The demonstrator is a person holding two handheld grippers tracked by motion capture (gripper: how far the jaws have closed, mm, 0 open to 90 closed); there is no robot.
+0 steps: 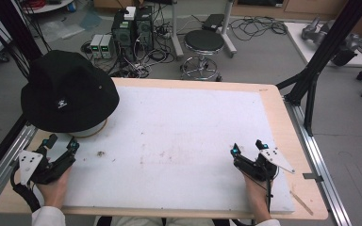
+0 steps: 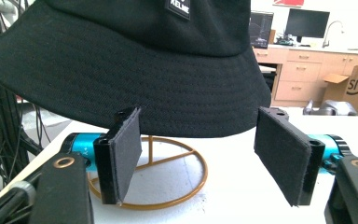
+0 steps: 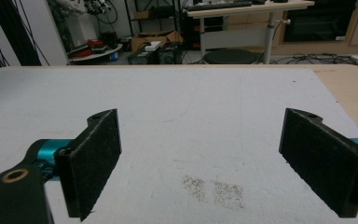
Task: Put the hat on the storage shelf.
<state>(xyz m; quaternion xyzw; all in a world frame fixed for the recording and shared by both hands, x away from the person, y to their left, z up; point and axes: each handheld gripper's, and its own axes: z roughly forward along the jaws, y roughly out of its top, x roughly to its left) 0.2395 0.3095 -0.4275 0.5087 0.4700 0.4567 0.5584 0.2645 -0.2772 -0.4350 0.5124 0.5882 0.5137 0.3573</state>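
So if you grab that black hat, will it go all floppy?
Probably. The black hat looks like soft stitched cloth, so its brim would likely droop. It seems light. It sits on a thin gold wire stand, which might tip or slide if the hat gets pushed.

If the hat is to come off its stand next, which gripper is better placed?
Left. The left gripper sits open just below the black hat on its gold wire stand; the right gripper is open across the table, far from it.
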